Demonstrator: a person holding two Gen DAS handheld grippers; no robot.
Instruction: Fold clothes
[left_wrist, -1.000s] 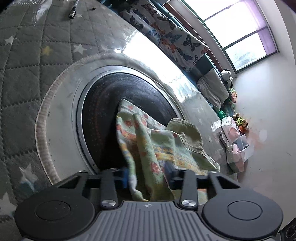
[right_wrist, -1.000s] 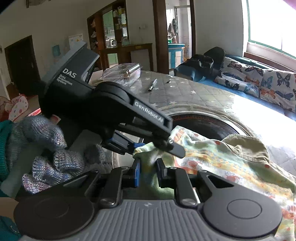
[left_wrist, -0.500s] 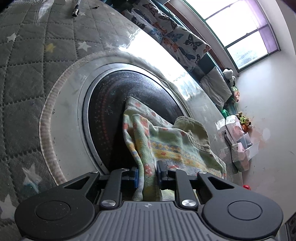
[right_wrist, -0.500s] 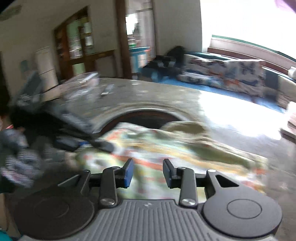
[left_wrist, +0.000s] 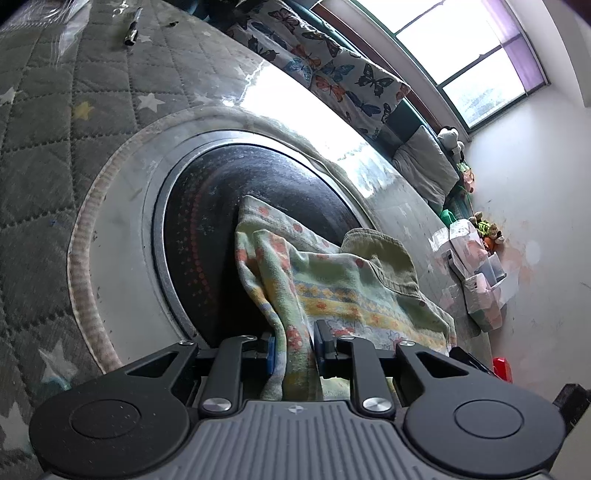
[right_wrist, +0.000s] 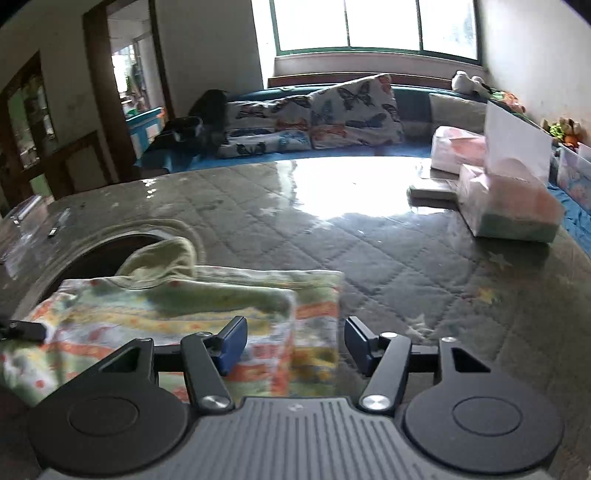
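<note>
Left gripper (left_wrist: 294, 349) pinches a bunched edge of the floral garment (left_wrist: 343, 295), low center of frame. Right gripper (right_wrist: 295, 345) jaws just opened, nothing pressed, hovering over garment's right edge on quilted table (right_wrist: 424, 266).

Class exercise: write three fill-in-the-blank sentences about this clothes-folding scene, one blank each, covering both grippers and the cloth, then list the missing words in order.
1. The left gripper is shut on a bunched fold of the flowered ____.
2. The right gripper stands ____, its fingers touching nothing, with the cloth lying below.
3. The pillows on the bench under the window are printed with ____.

Missing words: cloth; open; butterflies
</note>
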